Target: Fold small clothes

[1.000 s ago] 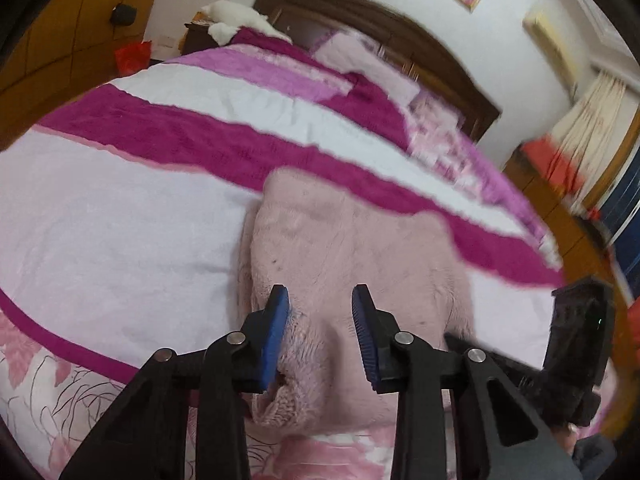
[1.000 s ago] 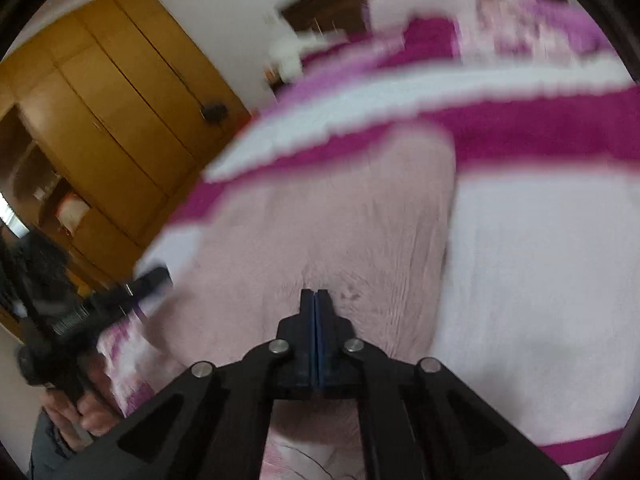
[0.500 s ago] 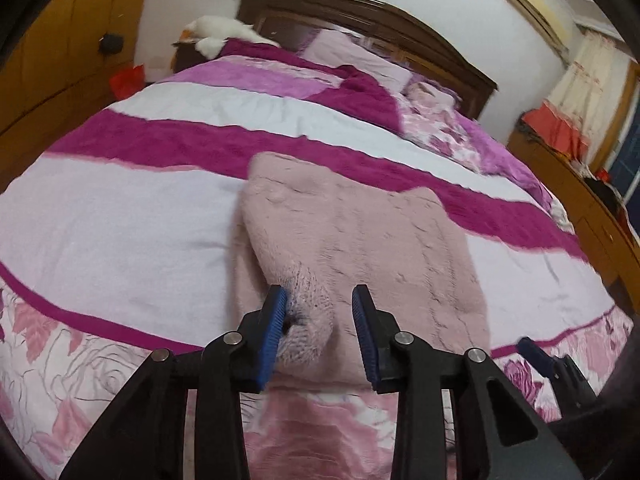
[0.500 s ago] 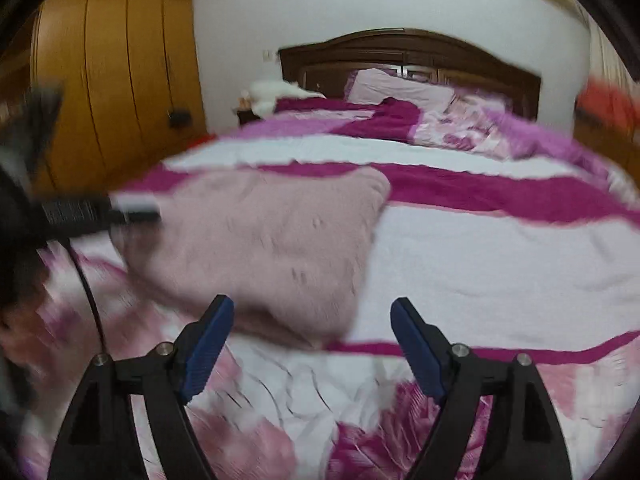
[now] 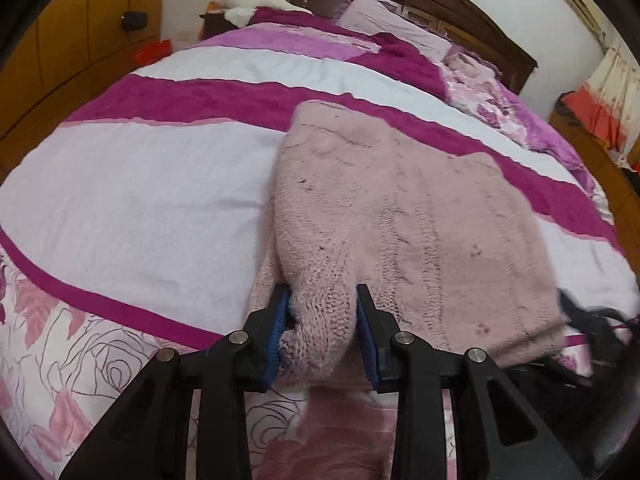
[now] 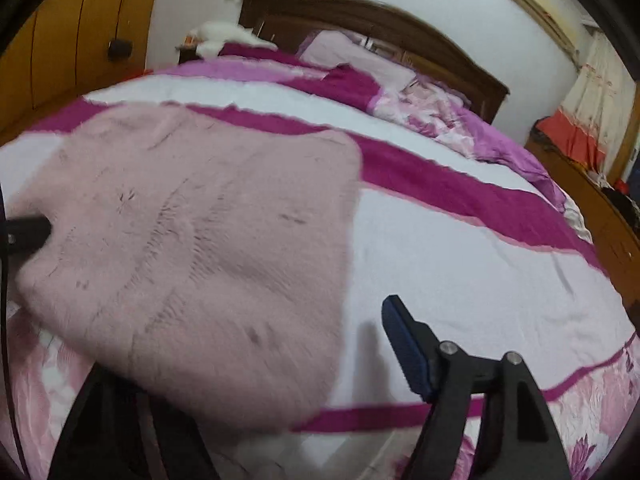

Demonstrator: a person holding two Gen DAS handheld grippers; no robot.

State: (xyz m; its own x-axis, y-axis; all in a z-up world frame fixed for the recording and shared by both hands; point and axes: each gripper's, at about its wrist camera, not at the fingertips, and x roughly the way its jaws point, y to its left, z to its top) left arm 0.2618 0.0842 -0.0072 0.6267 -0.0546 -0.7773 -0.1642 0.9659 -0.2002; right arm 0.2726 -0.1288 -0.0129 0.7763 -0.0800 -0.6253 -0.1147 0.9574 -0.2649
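My left tongs are clamped on the pink sweater's rolled sleeve. My right tongs are apart but closing, the sweater's corner over one finger, on the bed.

Fuzzy knit sweater; soft matt blanket (towel-like nap); glossy dark wood headboard.
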